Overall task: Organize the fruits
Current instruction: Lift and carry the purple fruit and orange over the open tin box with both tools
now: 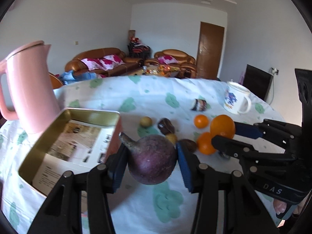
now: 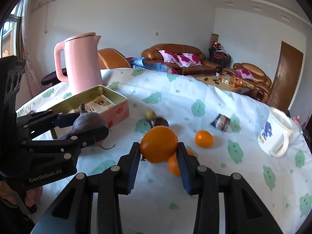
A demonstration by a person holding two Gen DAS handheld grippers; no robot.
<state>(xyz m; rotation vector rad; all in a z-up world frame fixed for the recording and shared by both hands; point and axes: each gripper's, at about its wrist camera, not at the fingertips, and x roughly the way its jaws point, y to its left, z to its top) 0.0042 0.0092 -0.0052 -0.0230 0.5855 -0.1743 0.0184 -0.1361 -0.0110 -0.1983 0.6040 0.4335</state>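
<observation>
The left gripper [image 1: 152, 163] is clamped on a purple root [image 1: 152, 159] at the centre of the left wrist view, and the right gripper [image 2: 159, 154] is clamped on an orange [image 2: 159, 144] at the centre of the right wrist view; both loads look lifted off the table [image 2: 214, 101]. Each is round and smooth and pinched only at its sides, so a tilt or jolt could roll it out of the pads and send it off the cloth. The two grippers work close together and could knock each other on the way to the tin [image 1: 68, 142]. The tin sits at lower left in the left view, its rim just beside the root; clipping that wall could shove it against the pink kettle [image 1: 29, 89] behind. It holds only printed paper, no fruit yet. Two more oranges and small brown and yellow fruits lie mid-frame. The mug [image 1: 237, 99] at right leans, and its contents cannot be seen.
</observation>
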